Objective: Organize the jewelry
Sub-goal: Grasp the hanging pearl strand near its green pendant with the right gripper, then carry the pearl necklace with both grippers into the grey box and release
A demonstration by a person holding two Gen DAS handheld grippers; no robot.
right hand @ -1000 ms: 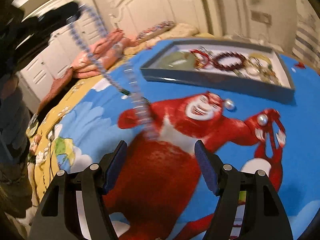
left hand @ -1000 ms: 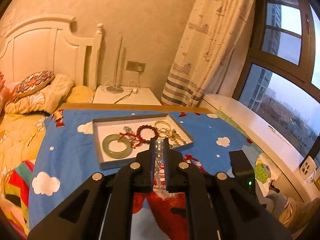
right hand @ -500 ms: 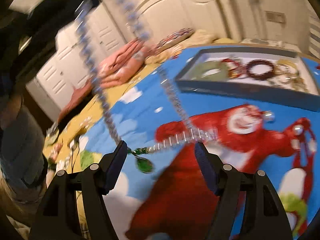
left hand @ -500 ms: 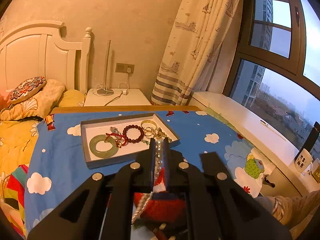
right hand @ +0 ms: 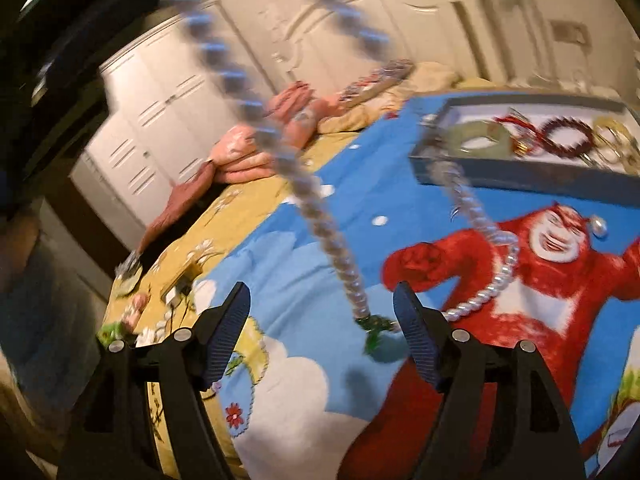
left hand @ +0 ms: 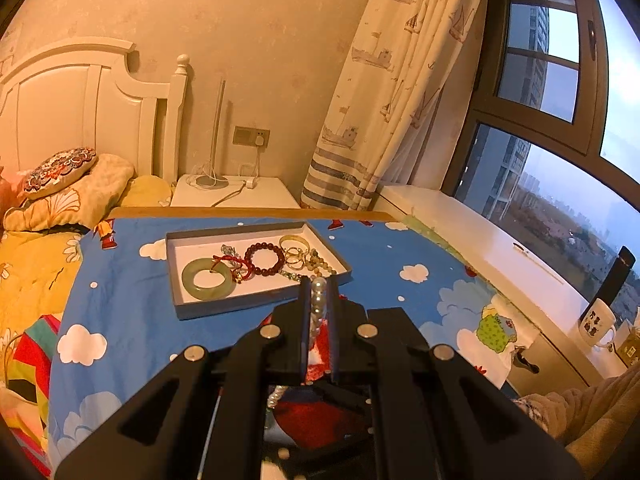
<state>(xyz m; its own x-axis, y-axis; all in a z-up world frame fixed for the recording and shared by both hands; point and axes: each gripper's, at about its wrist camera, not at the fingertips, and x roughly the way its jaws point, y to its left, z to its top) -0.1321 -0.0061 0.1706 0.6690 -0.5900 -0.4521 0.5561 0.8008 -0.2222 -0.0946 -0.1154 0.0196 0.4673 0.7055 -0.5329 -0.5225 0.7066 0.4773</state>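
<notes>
My left gripper (left hand: 319, 292) is shut on a pearl necklace (left hand: 318, 300) and holds it up above the bed. In the right wrist view the necklace (right hand: 320, 216) hangs in a long loop with a green pendant (right hand: 374, 330) at its low end, just above the blue bedspread. My right gripper (right hand: 322, 320) is open and empty, with the pendant between its fingertips. A grey jewelry tray (left hand: 240, 304) holds a jade bangle (left hand: 208, 279), a dark red bead bracelet (left hand: 264, 259) and gold bangles (left hand: 294, 248). The tray also shows in the right wrist view (right hand: 520, 184).
A blue cartoon bedspread (left hand: 120, 300) covers the bed. Pillows (left hand: 68, 188) and a white headboard (left hand: 80, 112) are at the far left. A nightstand (left hand: 236, 196), a curtain (left hand: 380, 120) and a window sill (left hand: 500, 256) with a mug (left hand: 596, 326) stand to the right.
My left gripper has risen and lifted the necklace clear of the bedspread. In the right wrist view the pendant has swung right, in between my right fingers.
</notes>
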